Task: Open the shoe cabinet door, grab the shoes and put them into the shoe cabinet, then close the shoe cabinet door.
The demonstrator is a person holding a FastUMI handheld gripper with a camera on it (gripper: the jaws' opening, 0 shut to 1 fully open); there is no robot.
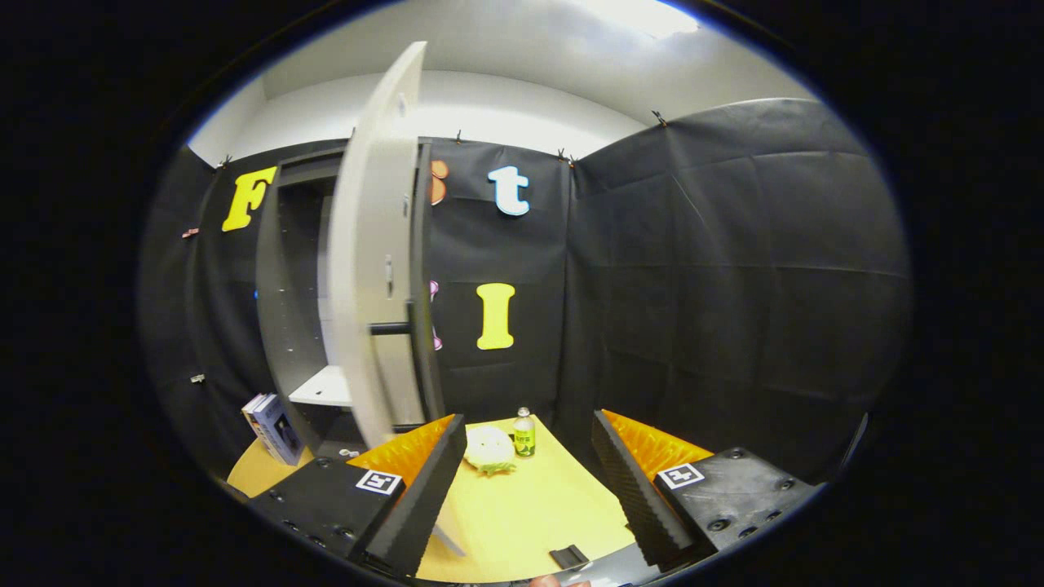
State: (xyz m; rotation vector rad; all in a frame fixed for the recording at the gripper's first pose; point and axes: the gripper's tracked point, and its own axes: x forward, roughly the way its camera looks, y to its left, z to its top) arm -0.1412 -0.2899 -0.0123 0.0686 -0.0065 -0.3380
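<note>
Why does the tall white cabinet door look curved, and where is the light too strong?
In the gripper view, fisheye distortion bows the tall white cabinet door; in the same view, the bright ceiling light is overexposed, glare washing out the white wall below; the small green-labelled bottle on the yellow floor stays sharp, beyond the open black-and-orange gripper, which holds nothing.

The shoe cabinet (294, 310) is standing ahead-left of the tool (522, 497), its door (375, 261) swinging open; a bottle (524, 433) is sitting beyond on the surface (522, 505).

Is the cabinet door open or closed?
Open. The door stands swung out from the cabinet, showing a shelf inside. The gripper is open, holding nothing.
</note>
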